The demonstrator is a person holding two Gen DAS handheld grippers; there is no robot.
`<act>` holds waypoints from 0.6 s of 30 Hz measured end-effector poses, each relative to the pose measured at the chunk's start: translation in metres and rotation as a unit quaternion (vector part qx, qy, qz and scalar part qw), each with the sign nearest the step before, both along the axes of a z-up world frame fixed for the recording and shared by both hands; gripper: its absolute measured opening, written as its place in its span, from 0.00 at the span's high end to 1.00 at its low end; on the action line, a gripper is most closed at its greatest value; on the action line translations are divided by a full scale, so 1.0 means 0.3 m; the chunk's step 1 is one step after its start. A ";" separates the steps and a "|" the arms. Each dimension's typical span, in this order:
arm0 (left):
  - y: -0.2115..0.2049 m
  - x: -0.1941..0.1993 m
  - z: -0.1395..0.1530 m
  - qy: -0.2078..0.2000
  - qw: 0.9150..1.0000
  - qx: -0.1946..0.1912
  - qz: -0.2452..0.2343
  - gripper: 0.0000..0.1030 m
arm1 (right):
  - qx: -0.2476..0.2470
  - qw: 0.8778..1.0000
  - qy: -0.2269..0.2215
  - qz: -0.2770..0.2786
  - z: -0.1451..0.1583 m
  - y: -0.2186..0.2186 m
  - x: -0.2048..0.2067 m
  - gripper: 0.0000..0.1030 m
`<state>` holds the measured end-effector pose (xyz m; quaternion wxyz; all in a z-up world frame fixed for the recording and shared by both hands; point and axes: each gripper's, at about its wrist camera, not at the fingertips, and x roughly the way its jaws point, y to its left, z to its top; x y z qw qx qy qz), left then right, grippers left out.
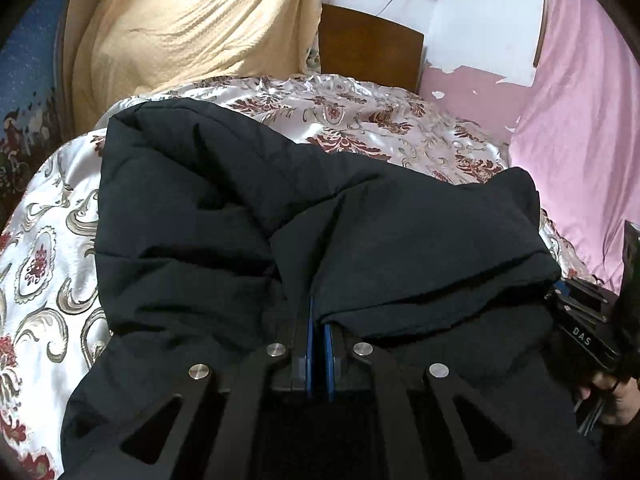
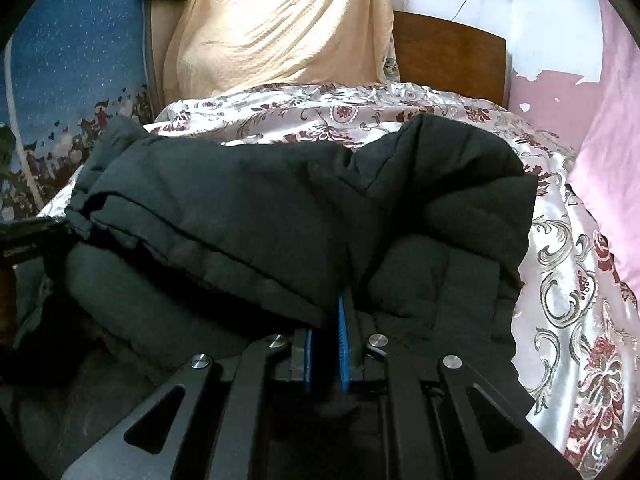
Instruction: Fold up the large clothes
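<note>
A large black padded jacket [image 1: 248, 216] lies bunched on a bed with a floral satin cover [image 1: 48, 240]. My left gripper [image 1: 319, 320] is shut on a fold of the jacket, its blue pads nearly together with fabric between them. In the right wrist view the same jacket [image 2: 240, 216] is folded over itself, and my right gripper [image 2: 327, 320] is shut on its near edge, cloth draped over the fingertips. The right gripper's body also shows at the right edge of the left wrist view [image 1: 588, 320].
A cream cloth [image 2: 280, 20] hangs behind the bed beside a brown wooden headboard [image 2: 448, 52]. A pink sheet [image 1: 580, 100] hangs on the right. A blue patterned curtain [image 2: 72, 60] is on the left. The floral bedcover [image 2: 580, 300] shows to the right of the jacket.
</note>
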<state>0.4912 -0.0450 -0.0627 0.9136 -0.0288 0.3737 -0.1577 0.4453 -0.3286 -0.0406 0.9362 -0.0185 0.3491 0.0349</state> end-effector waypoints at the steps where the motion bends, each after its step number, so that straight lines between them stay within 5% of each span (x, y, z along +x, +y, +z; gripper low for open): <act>1: 0.002 -0.001 0.004 -0.001 1.000 0.000 -0.001 0.95 | 0.004 1.000 -0.001 0.002 0.006 -0.003 -0.001 0.90; 7: -0.004 -0.010 0.029 -0.010 1.000 0.015 -0.011 0.95 | 0.061 0.998 -0.016 0.008 0.107 -0.054 -0.068 0.81; 9: -0.007 -0.007 0.029 -0.010 1.000 0.017 -0.013 0.95 | 0.076 0.996 -0.040 0.008 0.172 -0.070 -0.096 0.65; 13: -0.011 -0.010 0.030 -0.008 1.000 0.018 -0.014 0.95 | 0.091 0.994 -0.064 0.019 0.266 -0.046 -0.019 0.62; 18: -0.011 0.003 0.055 -0.004 0.999 0.023 -0.022 0.91 | 0.095 0.995 0.015 0.041 0.198 0.061 0.217 0.62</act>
